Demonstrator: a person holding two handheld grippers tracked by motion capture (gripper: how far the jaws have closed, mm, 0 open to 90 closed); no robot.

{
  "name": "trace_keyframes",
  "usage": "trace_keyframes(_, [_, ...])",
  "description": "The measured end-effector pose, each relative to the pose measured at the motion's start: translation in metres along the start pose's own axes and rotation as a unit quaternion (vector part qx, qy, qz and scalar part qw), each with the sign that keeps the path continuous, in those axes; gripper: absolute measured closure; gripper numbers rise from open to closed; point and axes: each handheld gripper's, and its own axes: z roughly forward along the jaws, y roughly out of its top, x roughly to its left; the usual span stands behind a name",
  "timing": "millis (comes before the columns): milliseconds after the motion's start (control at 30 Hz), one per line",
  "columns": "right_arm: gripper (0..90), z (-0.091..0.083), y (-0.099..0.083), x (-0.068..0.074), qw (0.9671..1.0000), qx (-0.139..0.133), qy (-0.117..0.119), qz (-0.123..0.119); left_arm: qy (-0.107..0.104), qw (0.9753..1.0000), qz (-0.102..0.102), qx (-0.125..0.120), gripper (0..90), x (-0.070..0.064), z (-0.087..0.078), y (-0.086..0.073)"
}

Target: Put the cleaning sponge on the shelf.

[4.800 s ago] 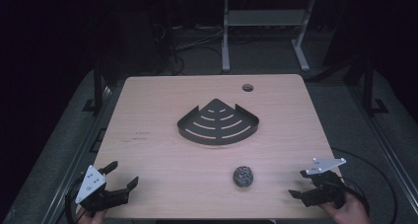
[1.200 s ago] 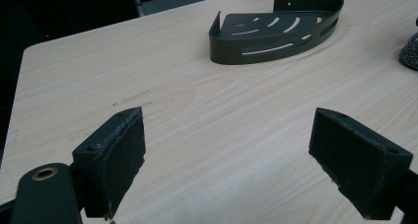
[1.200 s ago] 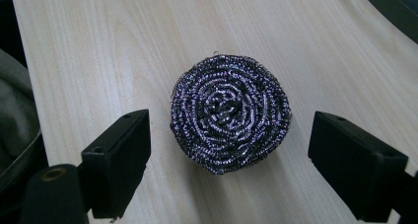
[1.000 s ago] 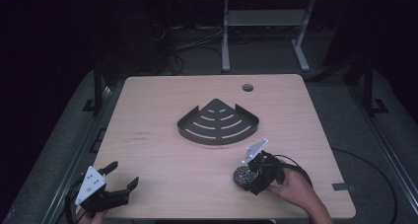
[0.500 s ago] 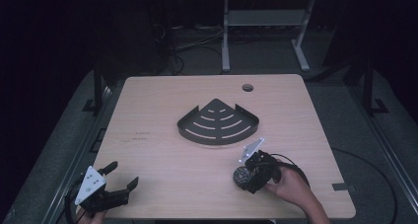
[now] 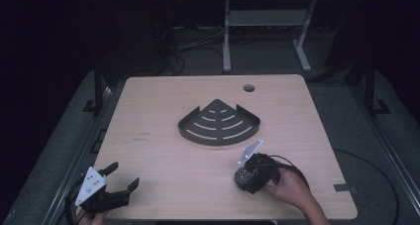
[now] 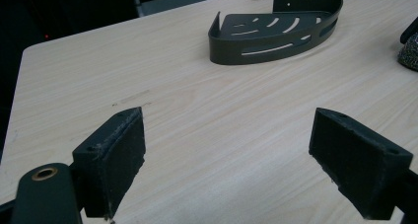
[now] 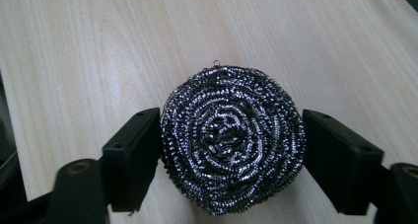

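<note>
We are gripping the scourer on the table.

At the left, our left gripper [image 6: 118, 185] rests with jaws wide apart and empty. In the middle stands the black slotted metal corner basket [image 6: 219, 124]. At the right, our right gripper [image 8: 231, 150] has both pads touching the round steel wire scourer [image 8: 231, 142], near the table's front edge. Being round, it has no clear long axis; its coil faces the camera. We judge that the next move is a lift towards the basket.

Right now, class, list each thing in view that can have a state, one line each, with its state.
Steel wool scrubber: on the table, between the right gripper's jaws, both pads at its sides.
Corner caddy: upright on the table, empty.
Right gripper: closing around the scrubber.
Left gripper: open, holding nothing.
</note>
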Motion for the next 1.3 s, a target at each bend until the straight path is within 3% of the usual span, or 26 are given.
trace_keyframes(667, [31.8, -0.002, -0.001, -0.001, 1.0, -0.002, 0.004, 0.0, 0.0, 1.0, 0.0, 0.0, 13.3, 0.0, 0.0, 0.0])
trace_keyframes(1300, [32.0, -0.019, 0.002, -0.008, 0.9998, -0.018, 0.008, 0.001, -0.001, 1.0, -0.001, -0.001, 13.2, -0.001, 0.001, 0.001])
